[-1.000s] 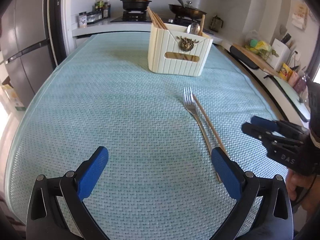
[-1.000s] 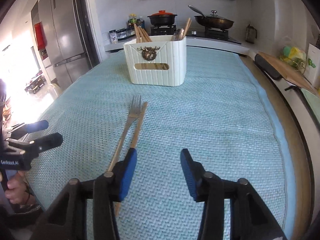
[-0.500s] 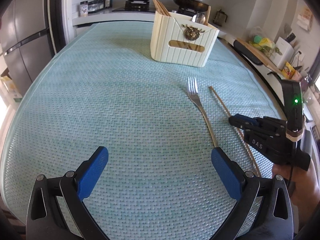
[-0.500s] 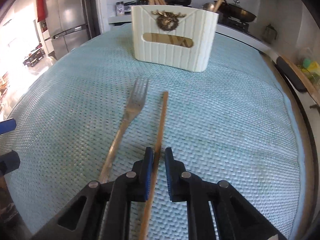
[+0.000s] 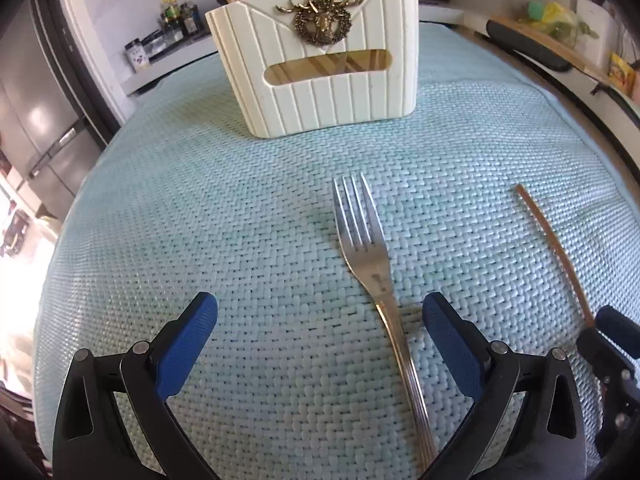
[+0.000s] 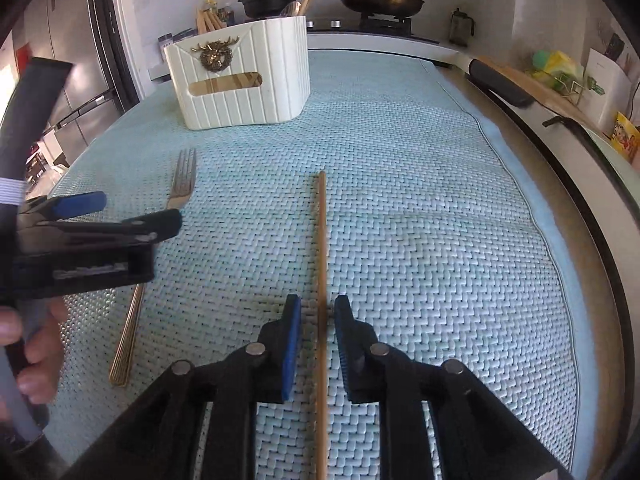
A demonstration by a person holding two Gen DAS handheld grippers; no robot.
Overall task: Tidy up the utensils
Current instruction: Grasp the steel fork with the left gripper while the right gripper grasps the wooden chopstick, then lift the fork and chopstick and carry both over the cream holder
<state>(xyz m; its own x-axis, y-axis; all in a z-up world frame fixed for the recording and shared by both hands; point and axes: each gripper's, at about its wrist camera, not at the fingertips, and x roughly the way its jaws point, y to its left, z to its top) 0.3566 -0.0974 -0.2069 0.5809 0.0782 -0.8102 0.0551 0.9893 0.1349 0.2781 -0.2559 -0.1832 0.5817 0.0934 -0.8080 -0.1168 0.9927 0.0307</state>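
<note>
A steel fork [image 5: 366, 258] lies on the pale blue woven mat, tines toward a cream ribbed utensil holder [image 5: 320, 54] that has chopsticks standing in it. My left gripper [image 5: 320, 316] is open, low over the mat, with the fork's handle between its fingers. A single wooden chopstick [image 6: 321, 240] lies to the right of the fork [image 6: 182, 184]. My right gripper [image 6: 317, 312] straddles the chopstick with a narrow gap each side, its pads not touching it. The holder also shows in the right wrist view [image 6: 240, 80].
The mat [image 6: 440, 220] covers a table whose wooden edge [image 6: 580, 216] runs along the right. A stove with a black pot [image 6: 270, 0] and a frying pan [image 6: 380, 0] is behind. A fridge [image 5: 36, 120] stands at the left.
My left gripper has moved forward and right so that the fork sits between its open fingers. My right gripper's jaws have parted slightly around the chopstick, which has shifted right, away from the fork.
</note>
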